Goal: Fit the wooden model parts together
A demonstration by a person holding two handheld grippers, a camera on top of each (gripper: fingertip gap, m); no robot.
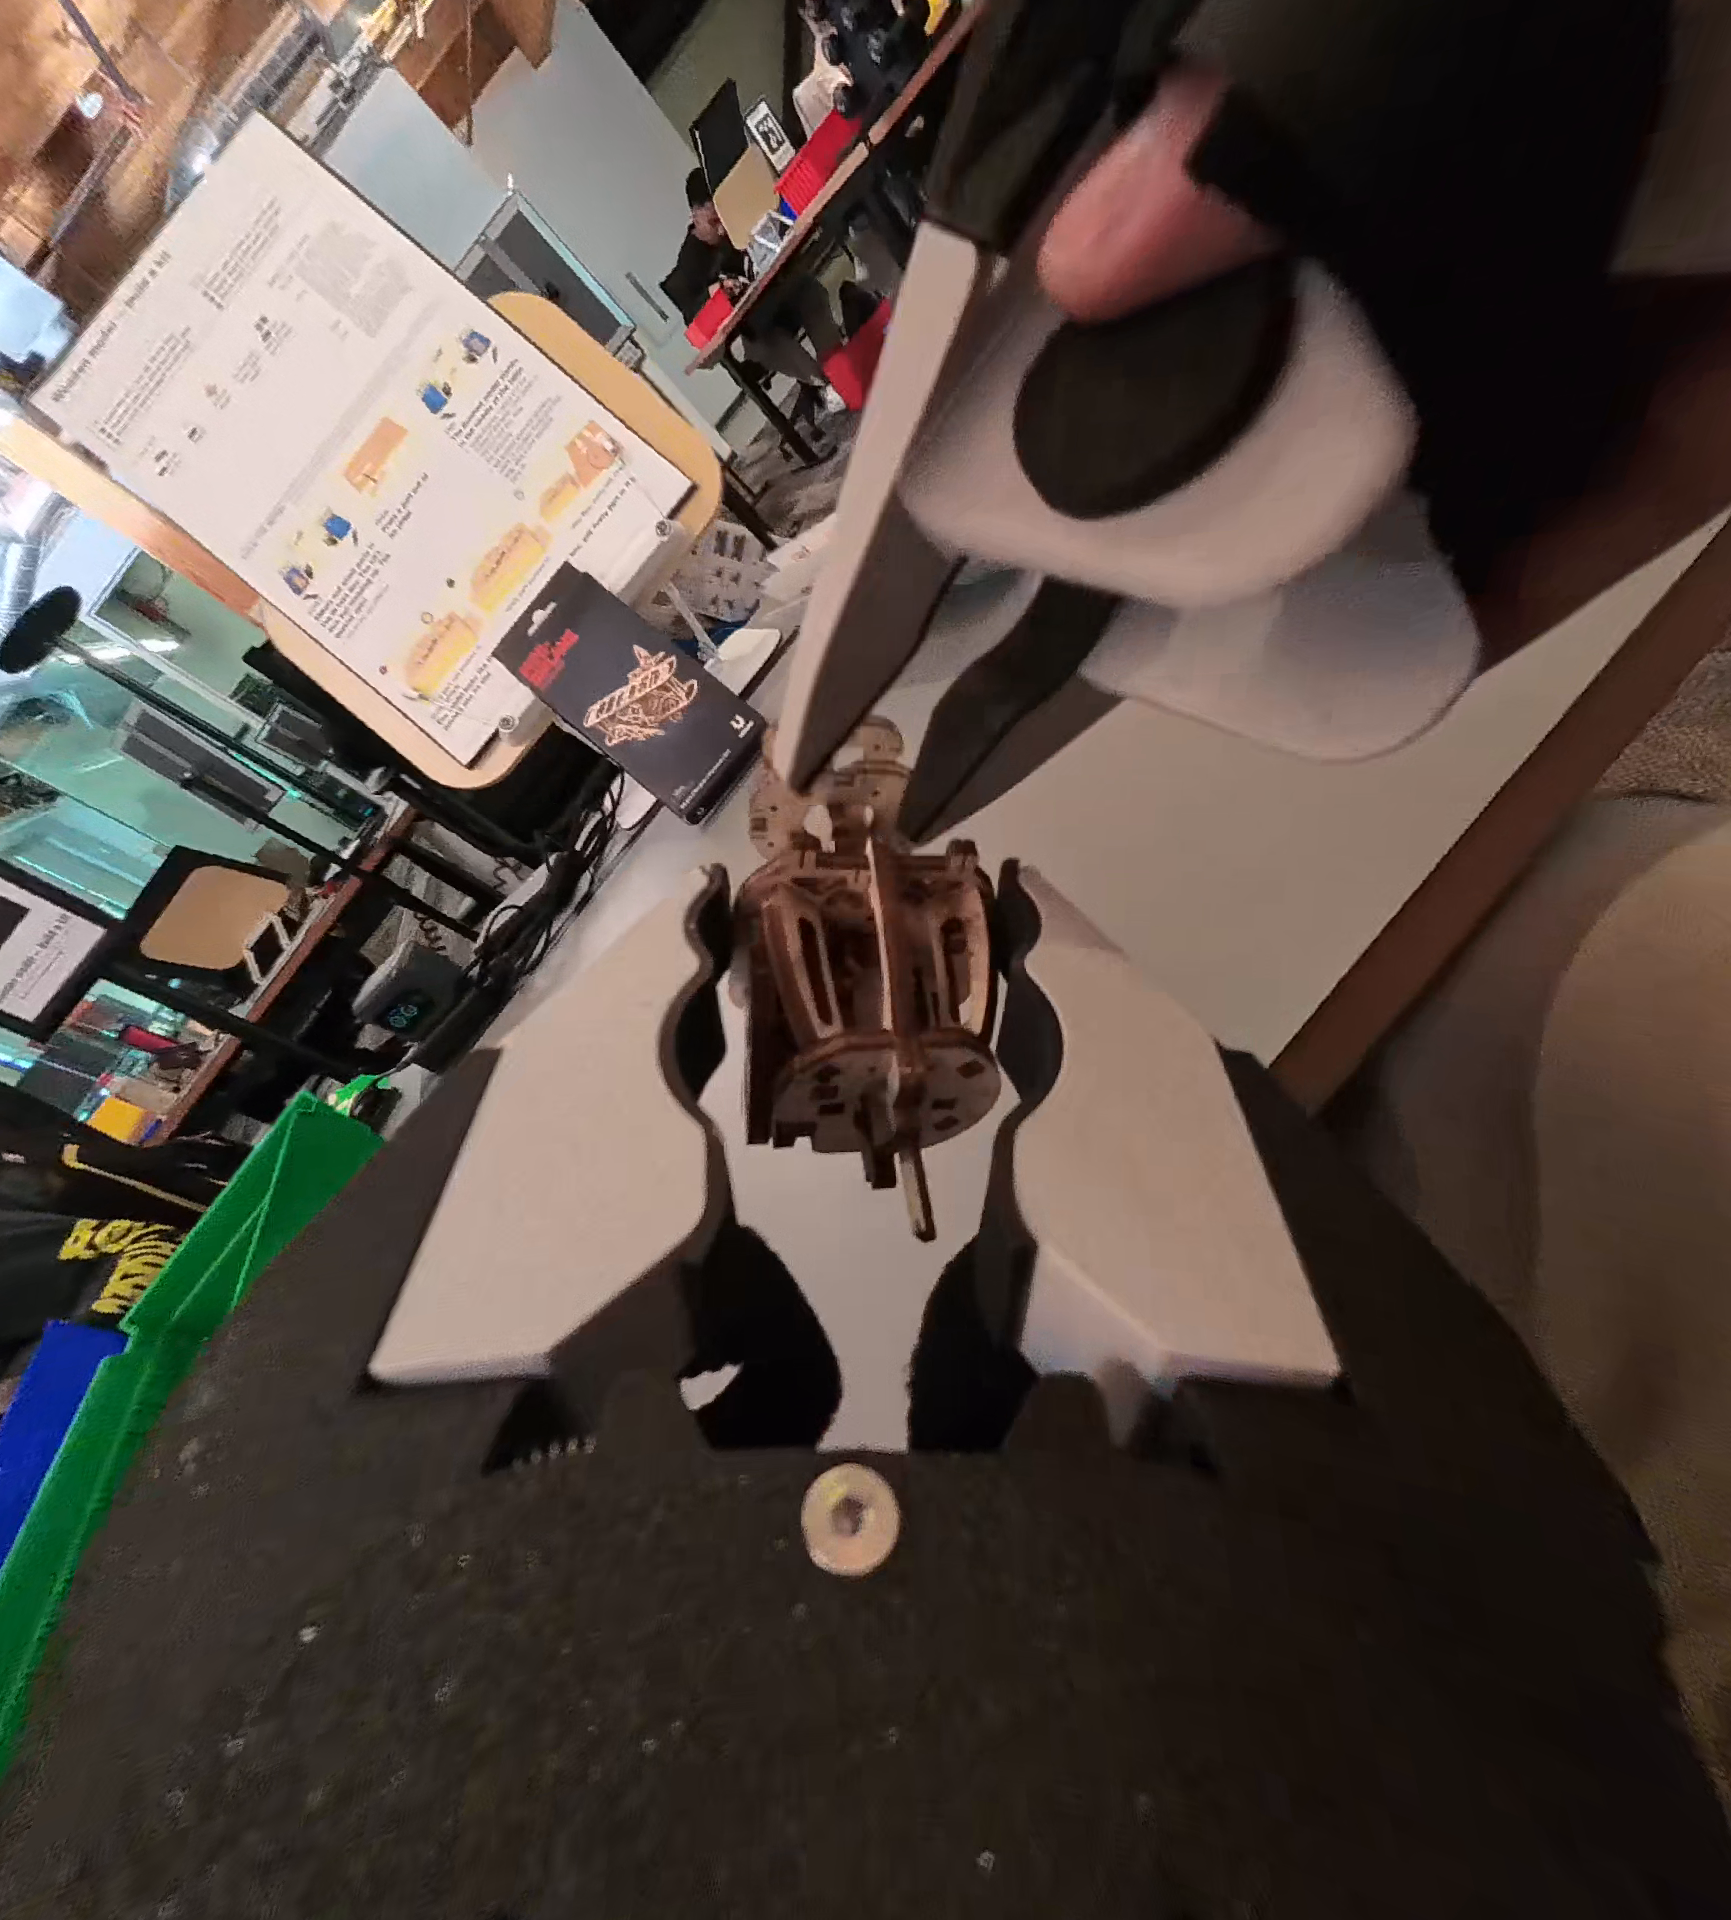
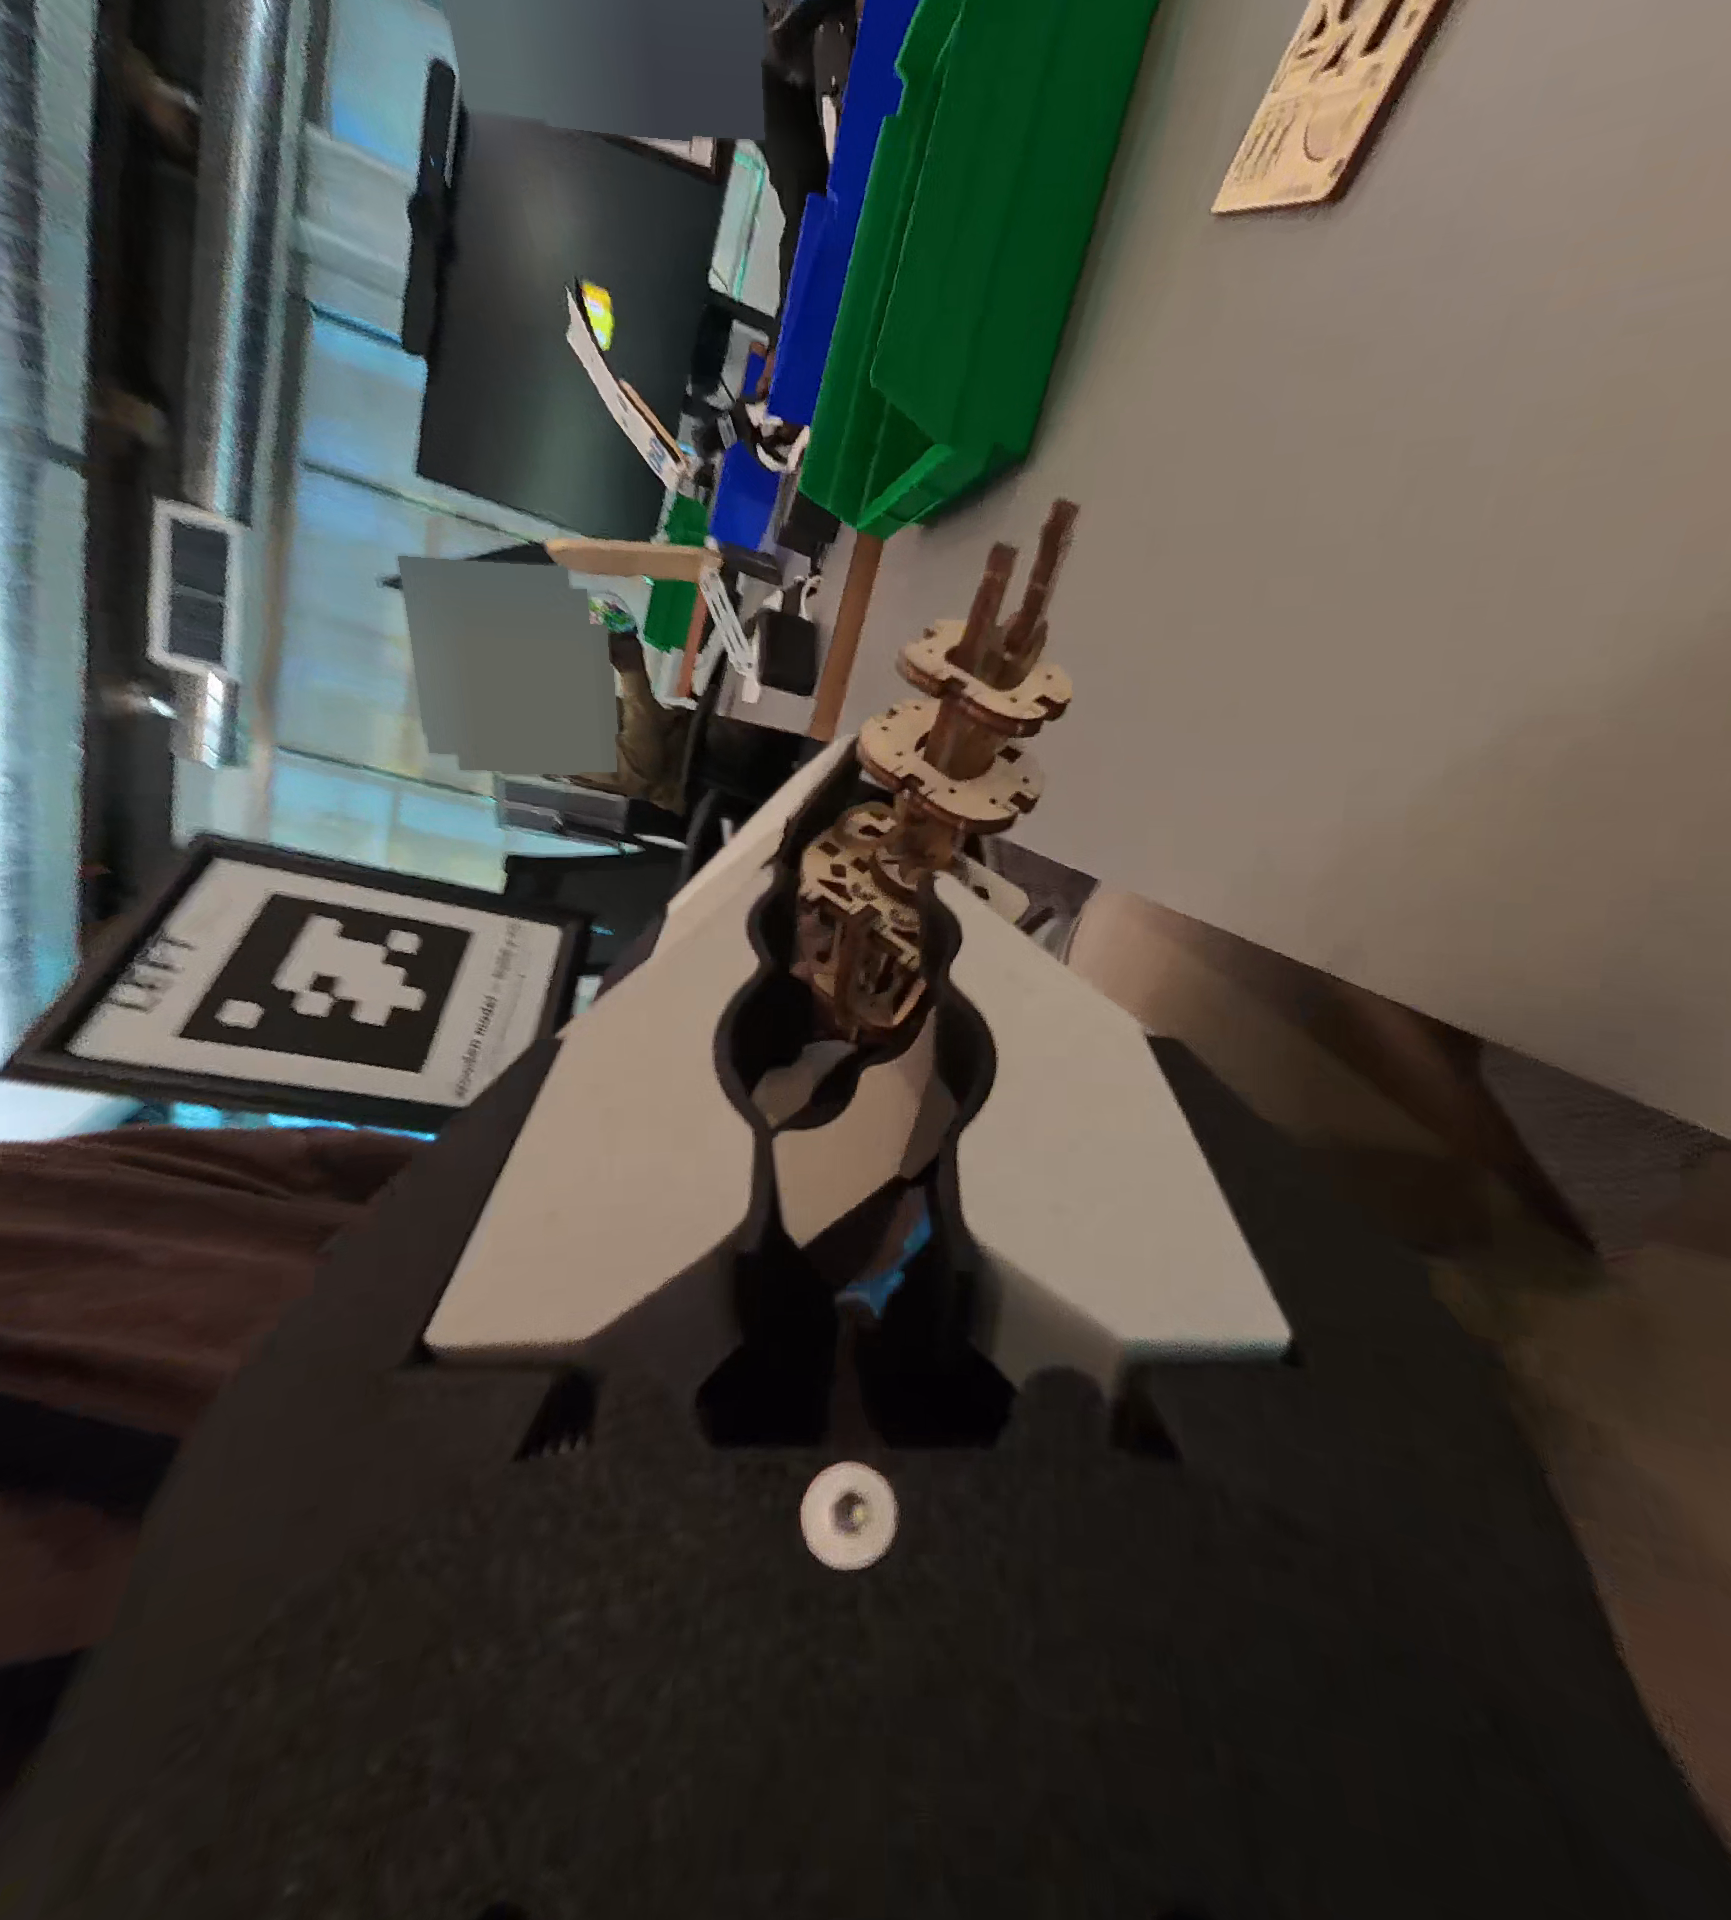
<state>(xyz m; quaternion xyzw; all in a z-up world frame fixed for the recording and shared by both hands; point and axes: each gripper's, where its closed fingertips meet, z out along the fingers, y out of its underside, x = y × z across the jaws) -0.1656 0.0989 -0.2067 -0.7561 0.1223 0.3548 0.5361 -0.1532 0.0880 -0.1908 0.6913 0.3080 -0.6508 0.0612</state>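
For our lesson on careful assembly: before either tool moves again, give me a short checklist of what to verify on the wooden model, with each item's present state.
1. Left tool grips the wooden model on both sides: ok.
2. Right tool closed at the model's far end: ok, its tips meet there around a small pale part.
3. Model lifted off the white table: ok, it hangs between the fingers.
4. Parts seated fully in their slots: cannot tell, the joints are too small and blurred.
5. Stacked discs and rods past the right tool unbroken: ok, none looks snapped.
6. Spare parts sheet out of the way: ok, it lies far off.
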